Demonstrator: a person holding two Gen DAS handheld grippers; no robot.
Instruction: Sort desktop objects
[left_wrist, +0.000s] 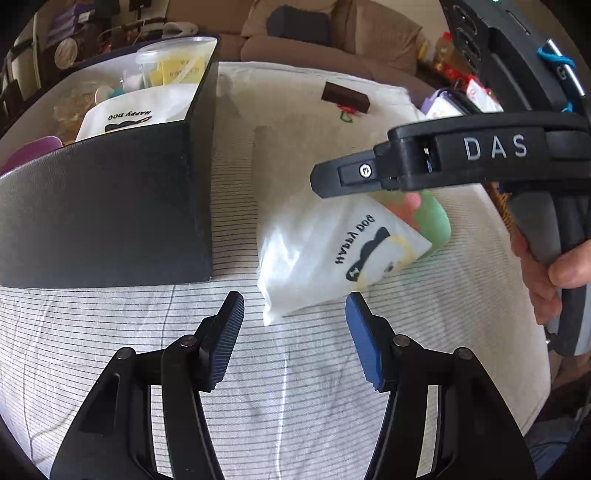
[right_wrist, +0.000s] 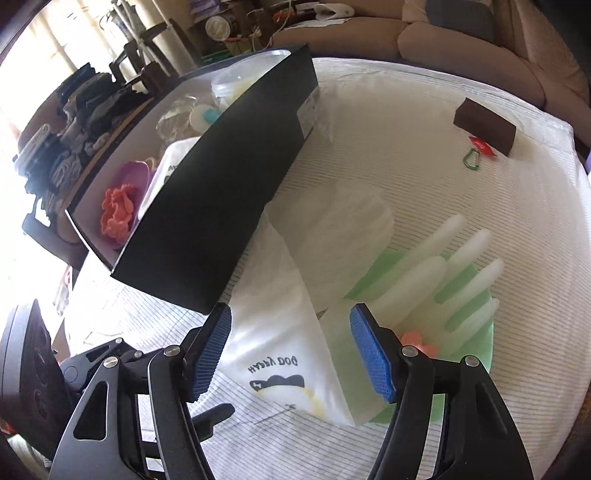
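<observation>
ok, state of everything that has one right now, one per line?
Left tongs: open, nothing between them.
Right tongs: open, over the white bag, pads not pressing it.
White bag: on the cloth, lying flat, outside the box.
Black box: open-topped, already holding items.
Green tray: on the cloth, white glove lying across it.
Brown block: on the cloth, untouched.

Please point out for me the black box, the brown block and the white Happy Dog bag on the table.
black box (right_wrist: 207, 236), right wrist view, on its long dark side wall.
brown block (right_wrist: 484, 123), right wrist view, on its top face.
white Happy Dog bag (left_wrist: 314, 254), left wrist view, on its plain front.
</observation>
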